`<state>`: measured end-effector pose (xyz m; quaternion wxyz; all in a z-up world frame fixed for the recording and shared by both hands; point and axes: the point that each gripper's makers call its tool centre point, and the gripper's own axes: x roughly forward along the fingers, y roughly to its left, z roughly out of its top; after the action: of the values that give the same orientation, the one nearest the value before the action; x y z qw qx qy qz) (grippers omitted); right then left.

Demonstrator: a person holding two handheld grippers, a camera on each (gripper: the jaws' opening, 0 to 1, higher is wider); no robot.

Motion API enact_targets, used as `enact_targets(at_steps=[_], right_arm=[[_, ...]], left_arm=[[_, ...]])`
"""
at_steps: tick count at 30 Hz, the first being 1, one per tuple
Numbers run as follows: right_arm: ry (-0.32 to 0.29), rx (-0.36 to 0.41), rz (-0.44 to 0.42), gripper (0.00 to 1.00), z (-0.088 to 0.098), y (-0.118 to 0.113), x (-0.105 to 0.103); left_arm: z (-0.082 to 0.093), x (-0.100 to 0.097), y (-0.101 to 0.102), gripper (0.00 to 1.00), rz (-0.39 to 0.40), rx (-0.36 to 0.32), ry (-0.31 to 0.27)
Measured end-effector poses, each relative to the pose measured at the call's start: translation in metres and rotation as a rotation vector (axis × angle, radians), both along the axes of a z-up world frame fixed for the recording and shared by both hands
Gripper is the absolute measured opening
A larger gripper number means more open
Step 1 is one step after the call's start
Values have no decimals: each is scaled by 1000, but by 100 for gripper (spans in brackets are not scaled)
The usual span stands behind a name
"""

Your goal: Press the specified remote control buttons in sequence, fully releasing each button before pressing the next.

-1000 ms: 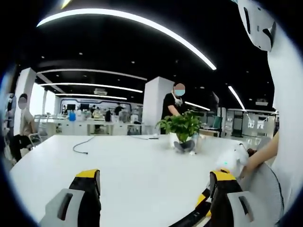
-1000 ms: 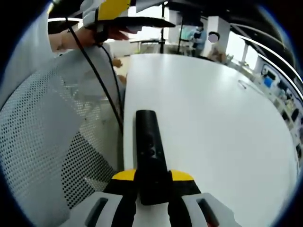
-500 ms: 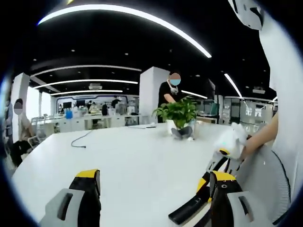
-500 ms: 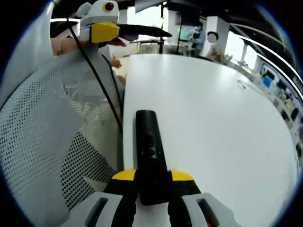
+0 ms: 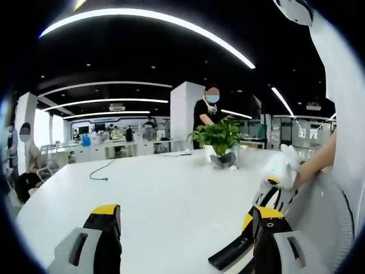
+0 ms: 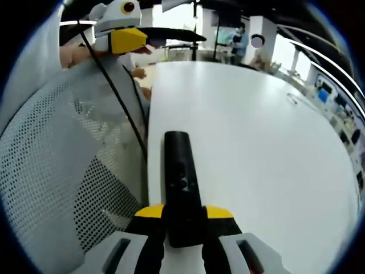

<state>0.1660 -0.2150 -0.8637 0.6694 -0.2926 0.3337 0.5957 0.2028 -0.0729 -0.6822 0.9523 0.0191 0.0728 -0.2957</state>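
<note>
A black remote control (image 6: 179, 177) lies lengthwise along the near edge of the white table (image 6: 256, 142), buttons up. My right gripper (image 6: 183, 220) is shut on its near end, yellow pads on both sides. In the left gripper view my left gripper (image 5: 185, 222) stands open above the table (image 5: 165, 194) with nothing between its jaws. There the remote control (image 5: 229, 255) pokes in at the lower right, with the right gripper (image 5: 276, 177) behind it in a person's hand. The left gripper (image 6: 149, 35) hangs at the top left of the right gripper view, well above the remote.
A potted plant (image 5: 219, 142) stands at the table's far side, a person (image 5: 208, 114) behind it. A thin cable (image 5: 100, 171) lies on the far left. A mesh chair back (image 6: 51, 171) flanks the table edge, and a black cord (image 6: 122, 108) runs down it.
In the right gripper view the left gripper has dropped lower into sight. The left gripper view has tilted slightly, bringing the remote's end in. The right gripper's hold on the remote is unchanged.
</note>
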Motion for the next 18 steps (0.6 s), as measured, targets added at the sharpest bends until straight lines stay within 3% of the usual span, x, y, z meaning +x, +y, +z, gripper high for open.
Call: enact_targets(at_steps=[1, 2, 3, 18], right_arm=[[0, -3, 2, 21, 0, 0, 0], [3, -8, 4, 21, 0, 0, 0], [4, -12, 7, 21, 0, 0, 0], [-15, -90, 67, 21, -1, 1, 6]], left_arm=[[0, 0, 0, 100, 2, 1, -1], [-23, 1, -8, 100, 6, -1, -2], [-34, 2, -11, 99, 9, -5, -1], [-33, 3, -7, 97, 32, -5, -2]])
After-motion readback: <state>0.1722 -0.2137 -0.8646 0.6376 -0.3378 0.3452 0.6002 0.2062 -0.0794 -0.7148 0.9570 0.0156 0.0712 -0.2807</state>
